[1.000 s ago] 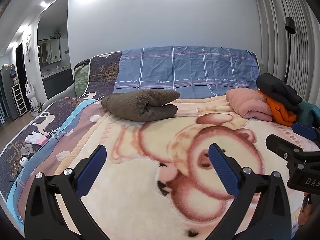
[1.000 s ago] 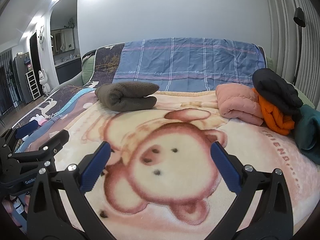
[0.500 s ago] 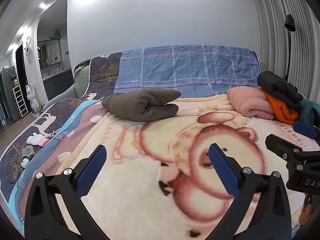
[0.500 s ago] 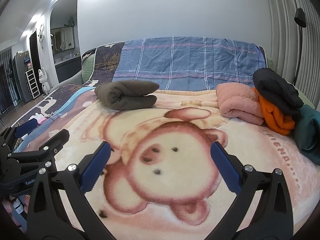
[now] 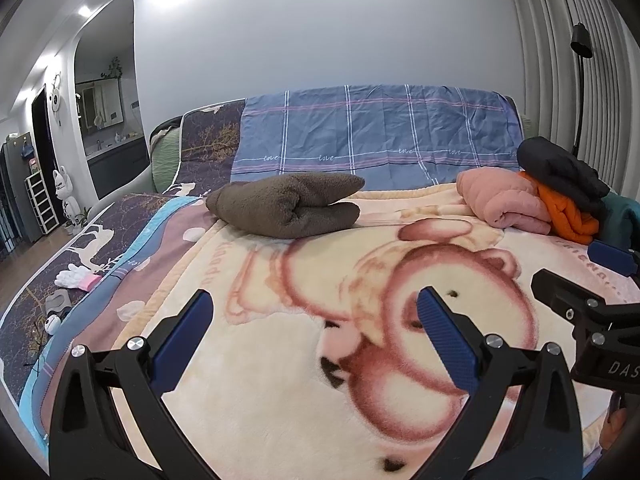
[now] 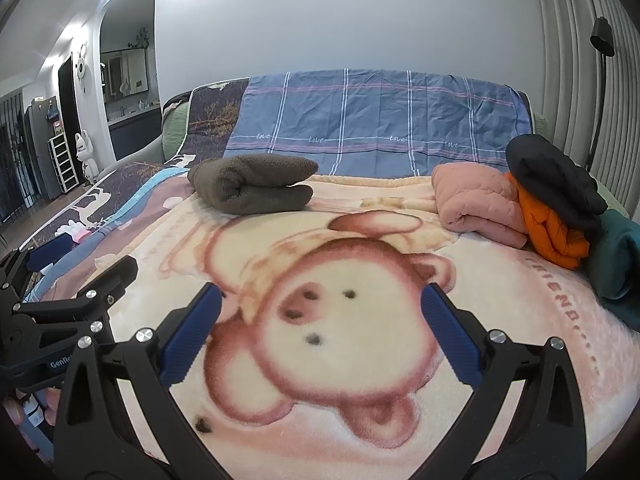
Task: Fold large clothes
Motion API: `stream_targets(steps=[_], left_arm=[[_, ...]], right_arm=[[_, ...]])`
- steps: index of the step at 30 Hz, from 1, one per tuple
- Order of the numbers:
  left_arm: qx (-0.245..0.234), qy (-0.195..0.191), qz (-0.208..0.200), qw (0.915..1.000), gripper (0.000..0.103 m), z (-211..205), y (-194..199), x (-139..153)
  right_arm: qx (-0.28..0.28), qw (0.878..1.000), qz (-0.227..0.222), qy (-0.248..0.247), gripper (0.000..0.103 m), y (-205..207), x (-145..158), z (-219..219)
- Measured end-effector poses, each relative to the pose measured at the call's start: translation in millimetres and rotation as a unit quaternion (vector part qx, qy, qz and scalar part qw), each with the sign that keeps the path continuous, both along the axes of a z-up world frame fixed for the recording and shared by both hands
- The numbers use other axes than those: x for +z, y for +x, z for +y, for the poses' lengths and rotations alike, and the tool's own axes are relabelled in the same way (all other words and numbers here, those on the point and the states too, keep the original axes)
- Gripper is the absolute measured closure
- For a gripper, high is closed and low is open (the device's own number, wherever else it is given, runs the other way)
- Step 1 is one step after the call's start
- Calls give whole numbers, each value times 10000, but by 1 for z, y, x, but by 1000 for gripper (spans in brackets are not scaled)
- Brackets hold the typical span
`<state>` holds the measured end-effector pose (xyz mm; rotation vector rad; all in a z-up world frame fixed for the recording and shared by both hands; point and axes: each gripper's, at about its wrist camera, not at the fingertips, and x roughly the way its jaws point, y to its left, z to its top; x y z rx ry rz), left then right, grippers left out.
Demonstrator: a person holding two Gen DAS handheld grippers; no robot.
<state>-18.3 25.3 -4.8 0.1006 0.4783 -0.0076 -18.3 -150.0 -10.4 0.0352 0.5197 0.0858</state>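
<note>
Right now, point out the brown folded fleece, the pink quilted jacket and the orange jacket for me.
brown folded fleece (image 5: 286,206): left wrist view, middle of the folded bundle.
pink quilted jacket (image 6: 476,200): right wrist view, top of the rolled quilted fabric.
orange jacket (image 6: 550,228): right wrist view, exposed folds below the black garment.

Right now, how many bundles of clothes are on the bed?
5: brown bundle far left; pink, orange, black and teal piled right. More may hide behind.
</note>
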Motion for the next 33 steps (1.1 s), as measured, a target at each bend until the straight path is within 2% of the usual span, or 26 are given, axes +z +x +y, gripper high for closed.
stream_targets(steps=[33], left_arm=[[112, 19, 104, 9999, 1, 0, 1, -2]], right_arm=[[-70, 9999, 71, -25, 2, 6, -6, -9]])
